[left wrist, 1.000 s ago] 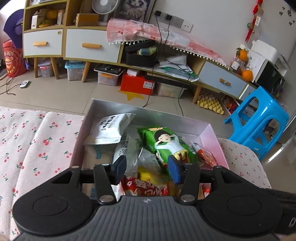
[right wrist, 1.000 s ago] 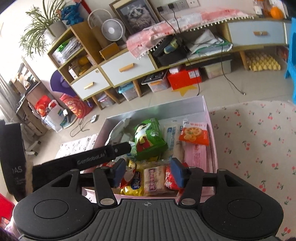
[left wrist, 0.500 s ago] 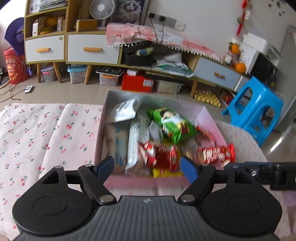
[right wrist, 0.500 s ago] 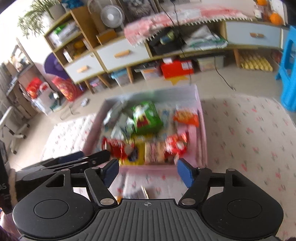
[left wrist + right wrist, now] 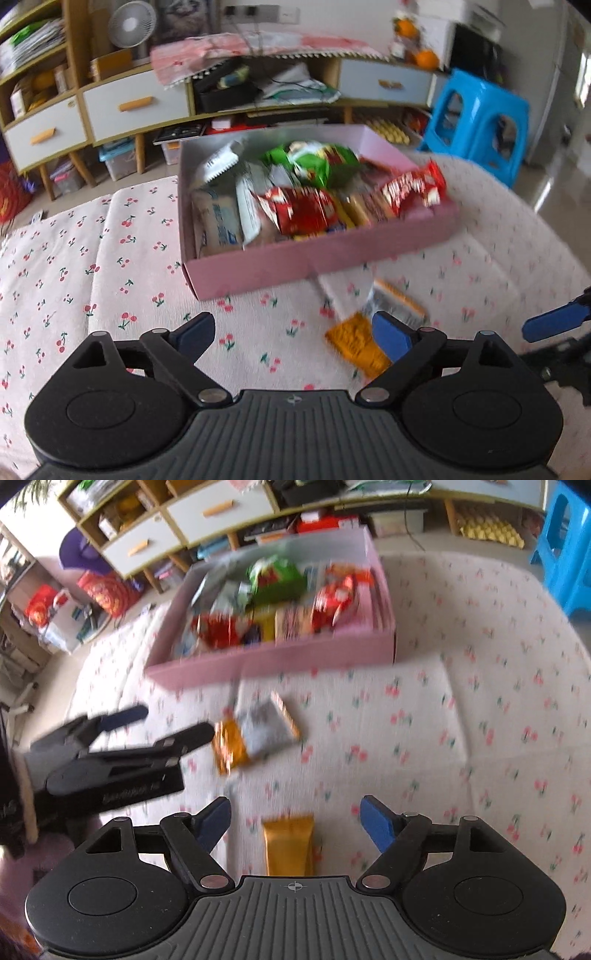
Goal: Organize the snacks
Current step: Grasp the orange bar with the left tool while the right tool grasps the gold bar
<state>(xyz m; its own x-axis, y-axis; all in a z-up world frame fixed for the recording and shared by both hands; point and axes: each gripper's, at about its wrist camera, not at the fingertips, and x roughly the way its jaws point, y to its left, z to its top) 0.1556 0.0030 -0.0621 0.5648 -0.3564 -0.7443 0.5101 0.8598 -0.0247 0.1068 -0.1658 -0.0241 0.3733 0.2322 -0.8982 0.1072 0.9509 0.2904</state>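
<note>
Rectangular pink cardboard box (image 5: 317,258); crinkly wrappers

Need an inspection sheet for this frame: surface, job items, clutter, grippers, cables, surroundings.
Surface: cherry-print cloth, creased.
Job's things: pink box full of snack packs; loose on the cloth in front of it, an orange pack overlapped by a silver pack, plus a gold pack near the right gripper.
Clutter: nothing seen on the cloth besides the snacks.
Grippers: left gripper open, nothing between its jaws, orange pack beside one finger; right gripper open above the gold pack, pads not touching it. Both have just been opening.
Cables: dark cords hang over the cabinet shelf; none on the cloth.
Surroundings: drawer cabinet, fan, blue stool, floor storage boxes.
</note>
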